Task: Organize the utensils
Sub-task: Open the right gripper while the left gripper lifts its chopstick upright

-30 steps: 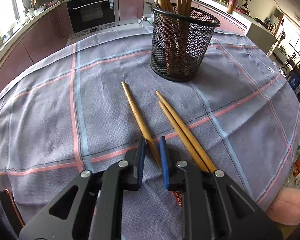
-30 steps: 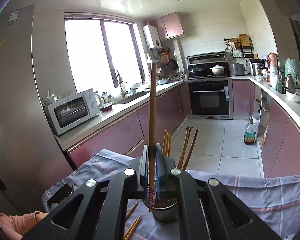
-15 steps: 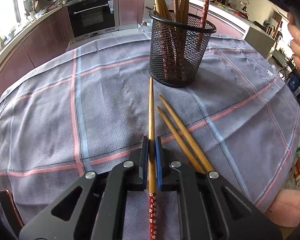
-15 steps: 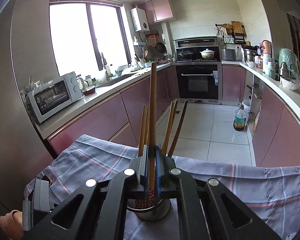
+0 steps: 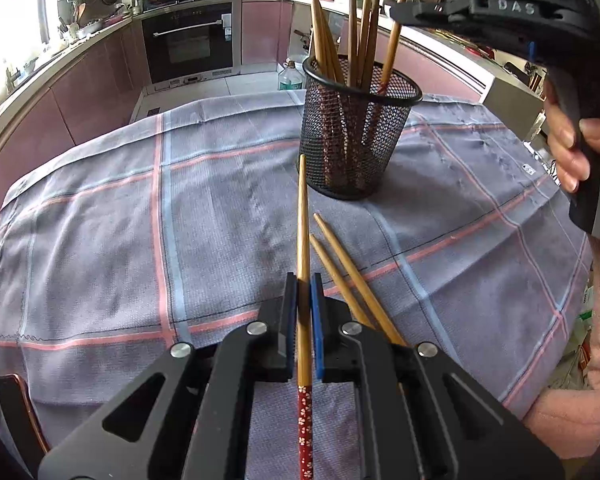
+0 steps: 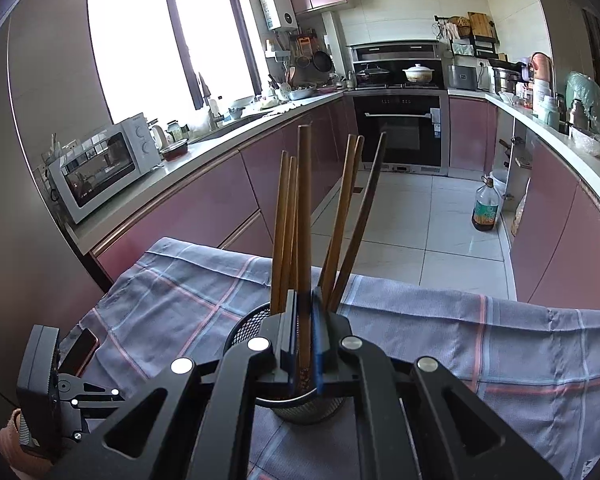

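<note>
Left fingers (image 5: 304, 292) pinching chopstick (image 5: 302, 216); right fingers (image 6: 305, 308) pinching another chopstick (image 6: 304, 216), lowering upright into mesh holder (image 6: 244, 326), aiming for gap.

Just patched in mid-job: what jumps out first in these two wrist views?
The black mesh holder bristling with upright chopsticks stands mid-cloth on the plaid tablecloth. The left hand-held gripper is clamped on a chopstick with a red flowered end, its tip pointing at the holder, with two loose chopsticks on the cloth just right of it. The right hand-held gripper holds another chopstick upright over the holder.
</note>
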Motion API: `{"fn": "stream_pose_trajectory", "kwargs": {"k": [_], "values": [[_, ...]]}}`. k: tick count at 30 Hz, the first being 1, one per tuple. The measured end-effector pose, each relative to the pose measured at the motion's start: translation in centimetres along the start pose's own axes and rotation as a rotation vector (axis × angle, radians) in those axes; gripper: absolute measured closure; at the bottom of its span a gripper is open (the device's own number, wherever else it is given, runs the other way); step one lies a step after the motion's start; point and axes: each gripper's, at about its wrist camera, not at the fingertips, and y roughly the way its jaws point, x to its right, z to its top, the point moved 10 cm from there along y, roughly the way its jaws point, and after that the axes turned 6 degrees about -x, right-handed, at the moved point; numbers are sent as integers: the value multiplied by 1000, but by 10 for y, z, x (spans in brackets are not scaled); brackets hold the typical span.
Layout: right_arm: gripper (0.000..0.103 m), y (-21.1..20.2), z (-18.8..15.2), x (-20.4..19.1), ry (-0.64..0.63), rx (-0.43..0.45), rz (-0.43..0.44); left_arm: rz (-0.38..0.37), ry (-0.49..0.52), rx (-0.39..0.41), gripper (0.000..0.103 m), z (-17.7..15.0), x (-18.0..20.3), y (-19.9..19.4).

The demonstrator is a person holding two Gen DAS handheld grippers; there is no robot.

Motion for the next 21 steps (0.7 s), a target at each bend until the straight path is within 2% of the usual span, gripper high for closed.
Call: {"fn": "stream_pose_trajectory", "kwargs": {"k": [3, 6, 15, 21], "values": [[93, 3, -2, 3, 12, -15, -2, -24, -16, 9, 96, 1, -1, -4], [83, 3, -2, 6, 25, -15, -5, -30, -31, 28, 96, 3, -5, -9], [77, -11, -4, 12, 43, 7, -10, -83, -68, 91, 96, 17, -7, -31], [77, -24, -14, 8, 54, 19, 43, -89, -71, 128, 96, 25, -6, -43]]}}
